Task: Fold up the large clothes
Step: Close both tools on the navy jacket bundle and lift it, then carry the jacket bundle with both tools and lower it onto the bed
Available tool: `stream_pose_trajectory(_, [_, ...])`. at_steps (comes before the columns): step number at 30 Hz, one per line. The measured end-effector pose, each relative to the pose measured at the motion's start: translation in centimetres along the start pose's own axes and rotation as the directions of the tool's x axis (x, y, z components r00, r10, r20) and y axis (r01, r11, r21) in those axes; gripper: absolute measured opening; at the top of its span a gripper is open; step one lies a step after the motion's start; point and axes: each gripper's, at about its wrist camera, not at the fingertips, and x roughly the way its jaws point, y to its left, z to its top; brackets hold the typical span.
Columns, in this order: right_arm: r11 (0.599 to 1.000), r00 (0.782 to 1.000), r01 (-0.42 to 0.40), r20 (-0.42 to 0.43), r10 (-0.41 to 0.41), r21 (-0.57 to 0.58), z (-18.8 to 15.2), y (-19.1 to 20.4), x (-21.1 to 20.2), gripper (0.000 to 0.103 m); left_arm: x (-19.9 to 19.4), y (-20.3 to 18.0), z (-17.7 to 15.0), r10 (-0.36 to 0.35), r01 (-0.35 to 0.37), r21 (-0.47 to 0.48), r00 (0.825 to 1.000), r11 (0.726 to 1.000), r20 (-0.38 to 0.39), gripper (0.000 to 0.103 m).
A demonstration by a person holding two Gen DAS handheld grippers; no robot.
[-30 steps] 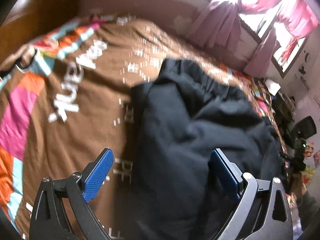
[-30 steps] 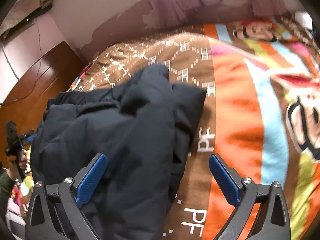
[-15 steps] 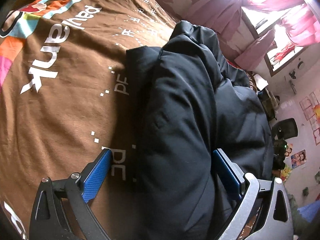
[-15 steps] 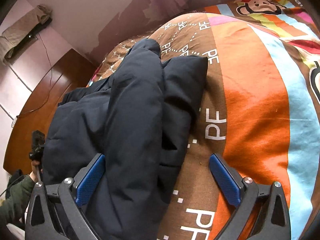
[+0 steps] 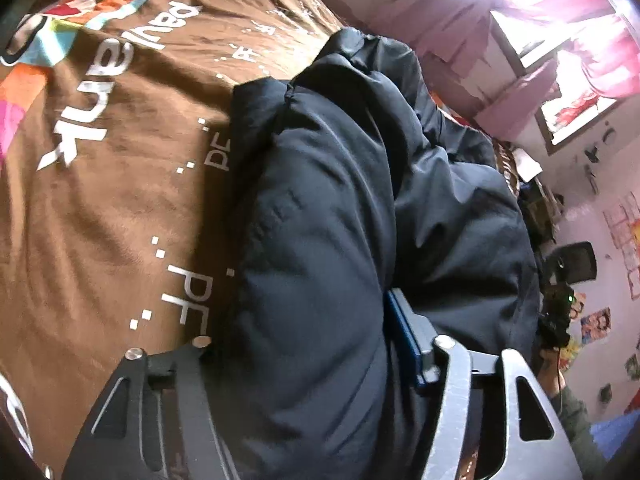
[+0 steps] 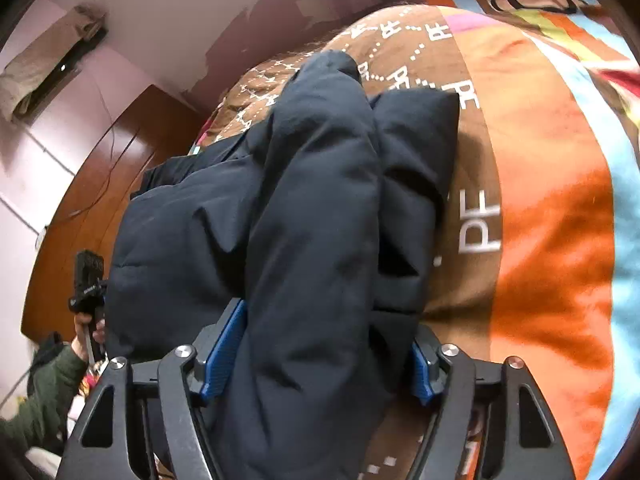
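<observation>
A dark navy padded jacket (image 5: pixel 328 200) lies bunched in thick folds on a brown and orange printed bedspread (image 5: pixel 112 200). My left gripper (image 5: pixel 304 340) is closing around one puffy fold. Its right blue pad (image 5: pixel 404 328) presses into the fabric, and the left pad is buried under the jacket. In the right wrist view the same jacket (image 6: pixel 320 180) runs away from me in a long roll. My right gripper (image 6: pixel 320 356) is closing on the near end of that roll, with both blue pads (image 6: pixel 224 344) against the cloth.
The bedspread (image 6: pixel 552 200) stretches bare to the right of the jacket. A wooden headboard (image 6: pixel 100 184) stands behind the bed. A hand in a green sleeve holds a black device (image 6: pixel 88 280) at the bed's edge. Pink curtains (image 5: pixel 560 40) hang at a bright window.
Both grippers have tipped down and closed from wide open onto folds of the jacket. The jacket now fills the space between each pair of pads.
</observation>
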Motion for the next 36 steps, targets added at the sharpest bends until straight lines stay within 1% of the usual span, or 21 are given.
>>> stream_pose_trajectory(1, [1.000, 1.000, -0.003, 0.003, 0.003, 0.013, -0.1, -0.1, 0.0, 0.066, -0.2, -0.8, -0.3, 0.025, -0.025, 0.018, 1.000, 1.000, 0.018, 0.045])
stream_pose_trajectory(2, [1.000, 1.000, -0.006, 0.010, 0.006, 0.026, -0.2, -0.3, 0.0, 0.063, -0.5, -1.7, -0.7, 0.064, -0.066, 0.051, 0.997, 0.997, 0.040, 0.043])
stream_pose_trajectory(3, [0.999, 1.000, -0.011, 0.021, 0.011, 0.040, -0.3, -0.4, -0.1, 0.061, -0.8, -2.4, -1.0, 0.094, -0.098, 0.076, 0.994, 0.992, 0.056, 0.037])
stream_pose_trajectory(4, [0.999, 1.000, -0.015, 0.026, 0.014, 0.047, -0.4, -0.3, 0.0, 0.054, -1.2, -3.3, -1.4, 0.127, -0.135, 0.102, 0.989, 0.986, 0.078, 0.032])
stream_pose_trajectory(7, [0.999, 0.999, 0.000, 0.038, -0.002, 0.050, -0.8, 0.2, -0.3, 0.042, -2.5, -5.6, -2.7, 0.188, -0.211, 0.145, 0.969, 0.967, 0.160, 0.022])
stream_pose_trajectory(9, [0.999, 0.999, 0.032, 0.041, -0.034, 0.041, -1.0, 0.9, -0.5, 0.035, -3.1, -6.6, -3.4, 0.212, -0.247, 0.159, 0.955, 0.956, 0.207, 0.019])
stream_pose_trajectory(11, [0.997, 0.995, 0.080, 0.059, -0.080, -0.009, -0.9, 2.4, -0.7, 0.026, -3.5, -8.1, -4.1, 0.246, -0.298, 0.197, 0.936, 0.934, 0.251, 0.017])
stream_pose_trajectory(13, [0.992, 0.991, 0.116, 0.078, -0.112, -0.057, -0.9, 3.7, -1.1, 0.022, -3.4, -9.7, -4.4, 0.262, -0.326, 0.235, 0.928, 0.916, 0.265, 0.016])
stream_pose_trajectory(15, [0.986, 0.987, 0.138, 0.095, -0.129, -0.096, -0.9, 5.3, -1.5, 0.019, -3.6, -11.2, -4.0, 0.267, -0.337, 0.272, 0.927, 0.902, 0.262, 0.015])
stream_pose_trajectory(18, [0.976, 0.985, 0.143, 0.117, -0.124, -0.162, -0.1, 8.2, -1.7, 0.017, -5.0, -12.6, -3.8, 0.259, -0.345, 0.318, 0.924, 0.883, 0.282, 0.014])
stream_pose_trajectory(19, [0.973, 0.985, 0.144, 0.121, -0.123, -0.182, 0.2, 9.1, -1.7, 0.017, -5.7, -12.9, -3.5, 0.261, -0.356, 0.327, 0.917, 0.875, 0.300, 0.013])
stream_pose_trajectory(20, [0.969, 0.985, 0.138, 0.128, -0.113, -0.206, 0.5, 10.1, -1.6, 0.017, -6.6, -13.1, -3.4, 0.268, -0.375, 0.333, 0.906, 0.865, 0.327, 0.013])
stream_pose_trajectory(22, [0.966, 0.987, 0.114, 0.139, -0.083, -0.234, 1.4, 12.4, -0.7, 0.017, -8.5, -12.9, -3.3, 0.281, -0.406, 0.326, 0.886, 0.853, 0.369, 0.013])
stream_pose_trajectory(24, [0.961, 0.987, 0.080, 0.154, -0.040, -0.265, 2.0, 14.2, -0.2, 0.017, -10.4, -12.0, -3.0, 0.289, -0.420, 0.298, 0.871, 0.857, 0.397, 0.013])
stream_pose_trajectory(27, [0.952, 0.984, 0.044, 0.177, 0.011, -0.304, 2.7, 17.1, 0.7, 0.017, -12.8, -10.2, -3.0, 0.331, -0.474, 0.258, 0.831, 0.842, 0.447, 0.013])
stream_pose_trajectory(29, [0.943, 0.982, 0.020, 0.186, 0.045, -0.332, 3.5, 18.9, 1.9, 0.017, -13.3, -8.8, -2.8, 0.359, -0.494, 0.231, 0.819, 0.838, 0.448, 0.013])
stream_pose_trajectory(31, [0.936, 0.980, 0.008, 0.187, 0.062, -0.353, 4.2, 20.2, 3.2, 0.017, -13.5, -7.1, -2.3, 0.389, -0.505, 0.197, 0.815, 0.840, 0.429, 0.013])
stream_pose_trajectory(33, [0.933, 0.983, -0.002, 0.170, 0.067, -0.360, 4.7, 21.2, 5.0, 0.017, -13.2, -5.3, -1.8, 0.413, -0.511, 0.164, 0.814, 0.844, 0.409, 0.013])
stream_pose_trajectory(34, [0.933, 0.986, -0.001, 0.155, 0.061, -0.360, 4.8, 21.7, 6.2, 0.017, -12.8, -4.4, -1.7, 0.423, -0.511, 0.151, 0.817, 0.846, 0.392, 0.013])
stream_pose_trajectory(36, [0.936, 0.991, 0.006, 0.124, 0.041, -0.352, 4.8, 21.8, 8.7, 0.017, -12.1, -2.5, -1.9, 0.429, -0.497, 0.127, 0.832, 0.858, 0.353, 0.013])
